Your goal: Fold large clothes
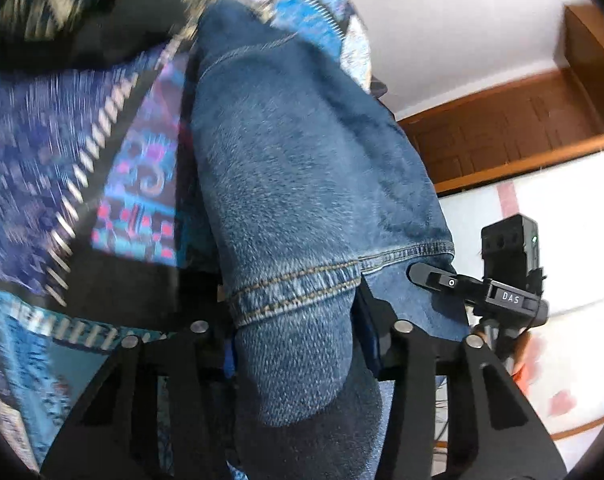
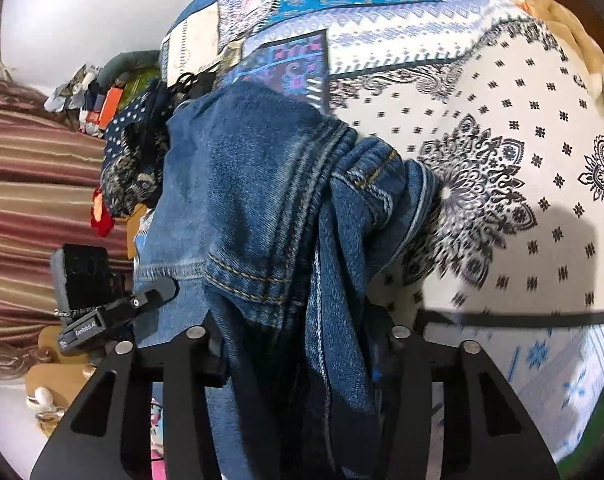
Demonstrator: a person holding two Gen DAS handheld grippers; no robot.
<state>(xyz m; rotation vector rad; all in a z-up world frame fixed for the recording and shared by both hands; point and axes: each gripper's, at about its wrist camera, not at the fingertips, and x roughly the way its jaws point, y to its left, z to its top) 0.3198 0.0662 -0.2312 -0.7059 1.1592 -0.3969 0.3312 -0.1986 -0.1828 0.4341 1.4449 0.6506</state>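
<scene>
Blue denim jeans [image 1: 293, 168] hang bunched over a patterned bedspread [image 2: 482, 128]. My left gripper [image 1: 293, 332] is shut on a hemmed leg end, and thick denim fills the gap between its black fingers. My right gripper [image 2: 297, 332] is shut on a gathered fold of the same jeans [image 2: 261, 184], with seams and a waistband part draped to its right. The two grippers are close together. The right gripper's finger [image 1: 430, 276] shows beside the denim in the left wrist view, and the left gripper's finger [image 2: 153, 292] shows in the right wrist view. The fingertips are hidden by cloth.
A heap of small clothes and a dotted dark fabric [image 2: 133, 148] lie at the bed's far left. Striped reddish cloth [image 2: 29, 184] hangs left of it. Brown wooden trim [image 1: 502, 132] runs along a white wall. The white-and-black patterned part of the bedspread [image 2: 522, 220] spreads to the right.
</scene>
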